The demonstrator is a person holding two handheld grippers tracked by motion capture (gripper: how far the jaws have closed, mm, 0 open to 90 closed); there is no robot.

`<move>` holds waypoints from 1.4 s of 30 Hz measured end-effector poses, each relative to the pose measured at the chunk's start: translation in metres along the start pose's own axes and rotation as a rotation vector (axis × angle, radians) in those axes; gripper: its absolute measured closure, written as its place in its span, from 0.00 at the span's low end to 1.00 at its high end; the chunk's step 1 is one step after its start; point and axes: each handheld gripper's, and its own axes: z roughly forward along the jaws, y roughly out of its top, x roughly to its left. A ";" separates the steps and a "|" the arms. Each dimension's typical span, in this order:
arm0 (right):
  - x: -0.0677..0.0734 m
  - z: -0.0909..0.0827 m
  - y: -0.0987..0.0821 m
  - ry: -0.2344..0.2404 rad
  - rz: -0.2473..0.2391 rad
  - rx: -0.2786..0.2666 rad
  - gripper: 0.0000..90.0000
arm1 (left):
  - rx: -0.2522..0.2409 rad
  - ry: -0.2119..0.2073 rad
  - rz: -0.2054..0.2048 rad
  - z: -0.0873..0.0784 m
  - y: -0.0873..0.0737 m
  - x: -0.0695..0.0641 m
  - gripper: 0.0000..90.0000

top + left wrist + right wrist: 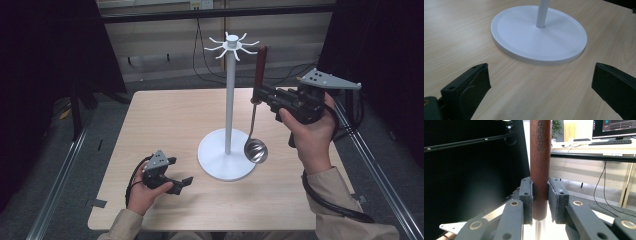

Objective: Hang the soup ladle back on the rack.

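A: Brown wooden handle, steel bowl: the ladle [256, 120] hangs upright in the air, handle up and bowl down, beside the pole of the white rack [229, 100]. Its bowl sits low, just above the edge of the rack's round base [524, 42], on the right side in the high view.

B: Right gripper [261, 96]?

A: Clamped on the lower end of the handle. In the right gripper view both pads [528, 200] press the wood from either side, and the thin metal shaft shows below them. The hand holds it raised over the right part of the table [165, 130].

B: Top of the rack?

A: A ring of small white hooks [231, 45] at the head of the pole. The end of the handle stands just to the right of them, at about their height. Whether it touches any hook, cannot tell.

B: Left gripper [176, 172]?

A: Spread wide, nothing between the jaws. It rests low by the front left of the table, pointed at the base, near it but apart.
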 end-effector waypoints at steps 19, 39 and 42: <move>0.000 0.011 0.000 0.008 -0.004 0.008 0.83 | -0.008 0.003 -0.004 0.000 0.000 0.002 0.02; 0.000 0.022 0.000 0.024 -0.006 0.001 0.83 | -0.007 0.002 -0.005 -0.001 0.000 0.002 0.02; 0.000 0.024 0.000 0.028 -0.003 -0.005 0.83 | -0.006 0.003 -0.002 -0.001 0.000 0.003 0.02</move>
